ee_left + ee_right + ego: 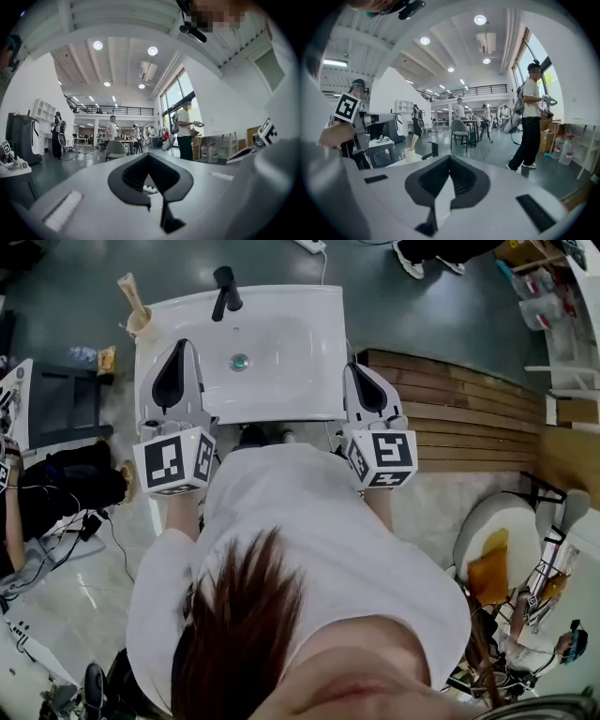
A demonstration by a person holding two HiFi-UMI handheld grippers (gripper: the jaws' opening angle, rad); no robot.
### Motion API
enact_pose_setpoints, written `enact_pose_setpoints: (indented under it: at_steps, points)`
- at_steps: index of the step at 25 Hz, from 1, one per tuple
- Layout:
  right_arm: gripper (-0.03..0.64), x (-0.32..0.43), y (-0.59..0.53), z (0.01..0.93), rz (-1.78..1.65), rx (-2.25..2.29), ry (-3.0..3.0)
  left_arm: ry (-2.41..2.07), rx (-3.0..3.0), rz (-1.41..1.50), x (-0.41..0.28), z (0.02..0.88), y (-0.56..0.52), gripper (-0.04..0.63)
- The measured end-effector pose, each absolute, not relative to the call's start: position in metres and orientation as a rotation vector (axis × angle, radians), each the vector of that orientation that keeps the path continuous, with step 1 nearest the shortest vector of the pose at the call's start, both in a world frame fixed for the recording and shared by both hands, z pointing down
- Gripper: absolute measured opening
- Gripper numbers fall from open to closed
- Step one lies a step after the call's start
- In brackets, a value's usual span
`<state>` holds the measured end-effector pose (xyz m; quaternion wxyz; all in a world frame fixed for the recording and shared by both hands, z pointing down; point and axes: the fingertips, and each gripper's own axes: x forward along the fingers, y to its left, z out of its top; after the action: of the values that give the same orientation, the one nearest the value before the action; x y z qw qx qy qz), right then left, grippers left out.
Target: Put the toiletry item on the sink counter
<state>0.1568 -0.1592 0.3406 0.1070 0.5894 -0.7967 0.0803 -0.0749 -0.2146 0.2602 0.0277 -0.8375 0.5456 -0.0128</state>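
Head view coverage is being centred on the white sink (291, 343). The left gripper (184, 348) is being held over the sink's left edge and the right gripper (358, 371) at its right edge, seemingly so that the basin is being kept clear. Both pairs of tongs are being pressed together with nothing pinched between them, so no carrying is being done. The toiletry item (131, 294), a pale tan, flattened tube-like piece, is being propped upright in a cream cup (139, 324) on the sink's far left corner. The placement is therefore being judged as done.
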Motion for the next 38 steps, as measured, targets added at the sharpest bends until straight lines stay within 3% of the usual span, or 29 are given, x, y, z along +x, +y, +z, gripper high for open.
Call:
enact_pose_setpoints:
  at_steps: [12,38]
  points:
    - [0.005,0.173,-0.130,0.329,0.251,1.636,-2.441,1.689,-2.555,-0.017,-0.029,0.243,-0.138,0.008]
    - [0.005,0.207,-0.144,0.317,0.255,1.626,-2.407,1.755,-2.589,-0.039,-0.016,0.233,-0.123,0.008]
